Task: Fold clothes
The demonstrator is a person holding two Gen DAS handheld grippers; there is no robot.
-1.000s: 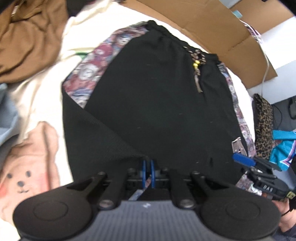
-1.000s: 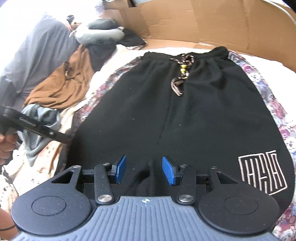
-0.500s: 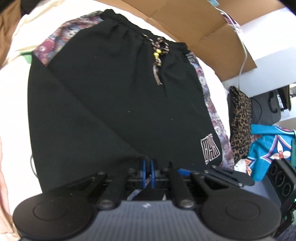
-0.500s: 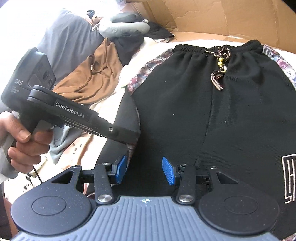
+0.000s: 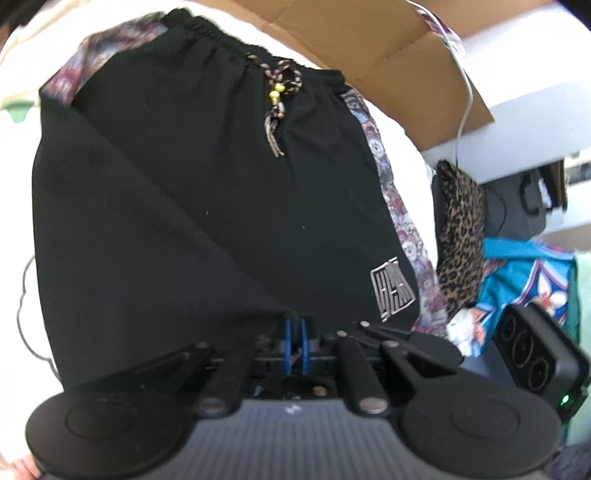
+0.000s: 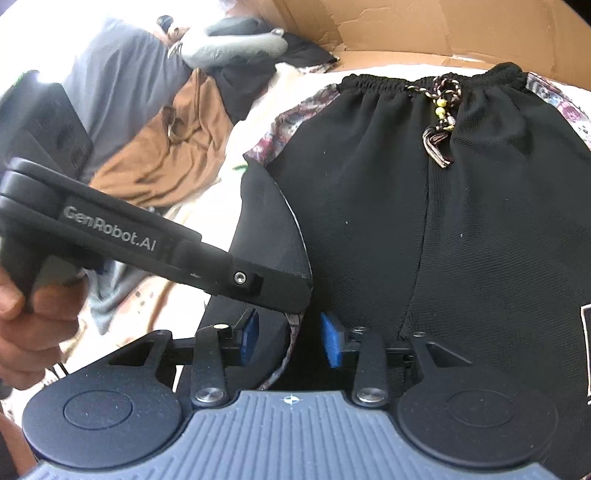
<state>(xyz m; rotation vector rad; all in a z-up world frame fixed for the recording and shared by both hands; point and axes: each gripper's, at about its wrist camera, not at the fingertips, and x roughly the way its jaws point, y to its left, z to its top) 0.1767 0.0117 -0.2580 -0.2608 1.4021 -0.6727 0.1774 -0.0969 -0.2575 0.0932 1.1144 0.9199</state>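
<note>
Black shorts point(image 5: 229, 177) with patterned side stripes and a beaded drawstring lie flat on a pale bed cover, waistband at the far side. My left gripper point(image 5: 294, 334) is shut on the hem of the shorts' left leg, which is lifted and folded over toward the middle. In the right wrist view the shorts point(image 6: 480, 206) fill the right half, and the left gripper point(image 6: 295, 295) reaches in from the left holding the folded leg flap. My right gripper point(image 6: 290, 338) is open at the near hem, its blue pads point(image 6: 249, 334) either side of the lifted patterned edge.
A brown garment point(image 6: 173, 147), grey clothes point(image 6: 122, 77) and a cardboard wall point(image 6: 443, 26) lie beyond the shorts. A leopard-print cloth point(image 5: 461, 236) and a turquoise patterned cloth point(image 5: 524, 277) sit at the right. A hand point(image 6: 33, 317) grips the left tool.
The left gripper has carried the left leg of the shorts rightward over the middle, ending close in front of the right gripper. The right gripper stayed open and shifted left.
</note>
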